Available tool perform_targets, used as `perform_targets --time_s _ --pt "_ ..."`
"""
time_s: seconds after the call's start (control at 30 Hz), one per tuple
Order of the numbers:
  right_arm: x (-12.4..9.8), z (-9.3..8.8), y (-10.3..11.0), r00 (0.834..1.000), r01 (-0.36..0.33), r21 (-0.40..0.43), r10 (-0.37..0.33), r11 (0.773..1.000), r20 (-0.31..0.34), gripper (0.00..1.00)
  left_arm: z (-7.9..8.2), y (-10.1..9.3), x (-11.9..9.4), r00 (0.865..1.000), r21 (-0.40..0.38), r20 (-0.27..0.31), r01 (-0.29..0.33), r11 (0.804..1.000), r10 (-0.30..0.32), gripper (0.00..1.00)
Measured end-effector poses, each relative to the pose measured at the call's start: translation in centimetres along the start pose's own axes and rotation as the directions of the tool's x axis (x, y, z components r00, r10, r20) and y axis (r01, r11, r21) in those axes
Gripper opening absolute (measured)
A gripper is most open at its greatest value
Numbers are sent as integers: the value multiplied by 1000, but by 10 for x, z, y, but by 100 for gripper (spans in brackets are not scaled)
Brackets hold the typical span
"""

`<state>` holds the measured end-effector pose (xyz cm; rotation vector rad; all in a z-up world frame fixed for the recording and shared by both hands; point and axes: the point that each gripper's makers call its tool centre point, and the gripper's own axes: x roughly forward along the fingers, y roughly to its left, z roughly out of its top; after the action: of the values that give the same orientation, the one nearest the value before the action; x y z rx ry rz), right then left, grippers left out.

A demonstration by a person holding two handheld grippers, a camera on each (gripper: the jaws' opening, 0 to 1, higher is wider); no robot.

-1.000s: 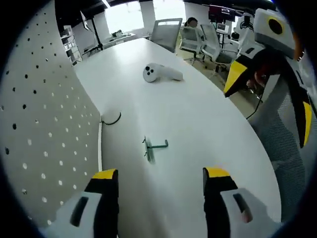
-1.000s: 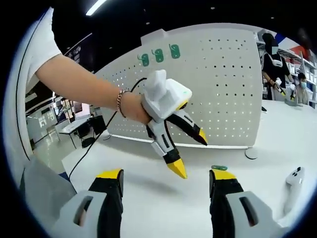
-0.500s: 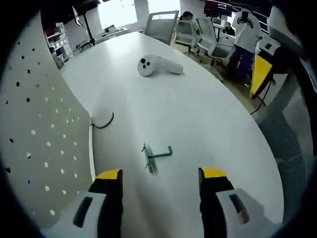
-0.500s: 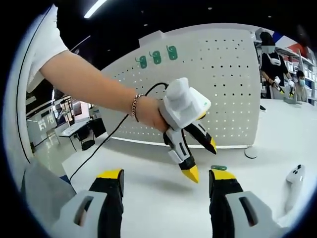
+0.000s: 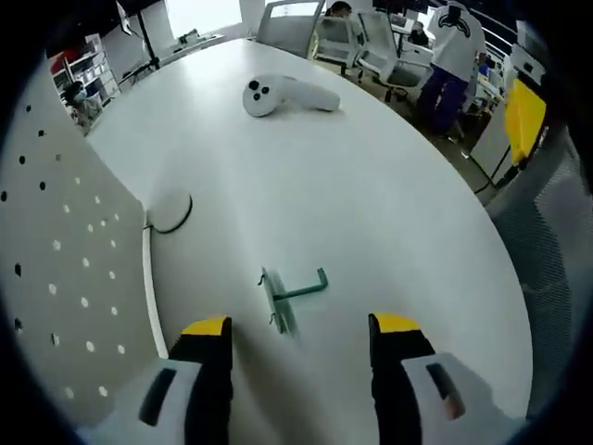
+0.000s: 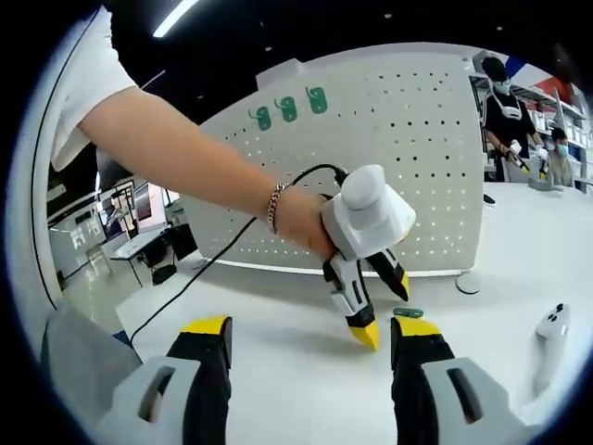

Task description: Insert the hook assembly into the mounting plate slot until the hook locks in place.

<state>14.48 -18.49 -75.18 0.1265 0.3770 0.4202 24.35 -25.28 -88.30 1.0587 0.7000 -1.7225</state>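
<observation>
**Left claw over hook, nothing gripped**

Left claw (image 5: pixel 298 334) jaws apart, empty, w/ green hook (image 5: pixel 289 295) lying flat on white desk (image 5: pixel 389 213) just ahead. Pegboard (image 5: pixel 56 278) stands beside. Right claw (image 6: pixel 310 336) jaws apart, empty; white controller (image 5: pixel 285 94) farther off.

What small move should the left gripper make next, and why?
Probably ease the left gripper down onto the green hook assembly and close. Its jaws are open, the hook lies loose on the white table just ahead of the gap between them, and the pegboard stands beside it.
</observation>
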Motion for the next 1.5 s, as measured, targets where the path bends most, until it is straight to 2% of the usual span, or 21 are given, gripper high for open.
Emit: perform_targets --time_s 0.2,0.43,0.47,0.53,0.6,0.9,1.13,1.2,1.5 --pt "0 0 -1 1000 3 3 -3 1000 3 67 1 2 0 1000 6 -6 11 1000 -11 55" --pt "-1 1 -2 1000 6 7 -6 1000 6 66 2 8 0 1000 -28 6 -12 1000 12 45" --pt "-1 1 -3 1000 7 8 -7 1000 6 66 2 9 0 1000 -32 8 -14 999 14 42" --pt "-1 1 -3 1000 7 9 -7 1000 6 66 1 11 -2 1000 -43 4 -24 999 24 28" --pt "-1 2 -2 1000 6 14 -6 1000 12 66 -1 15 -3 999 -107 -1 -50 993 50 20" --pt "-1 2 -4 1000 10 16 -11 1000 15 66 0 15 -2 998 -81 18 -56 995 57 16" --pt "-2 2 -6 1000 17 28 -18 999 18 66 0 15 -2 997 -81 21 -71 994 73 10" --pt "-2 3 -5 1000 17 28 -17 999 23 66 0 18 -2 996 -89 22 -85 992 87 5" --pt "-2 3 -6 1000 18 29 -18 999 24 66 0 19 -4 995 -80 22 -93 992 95 3"
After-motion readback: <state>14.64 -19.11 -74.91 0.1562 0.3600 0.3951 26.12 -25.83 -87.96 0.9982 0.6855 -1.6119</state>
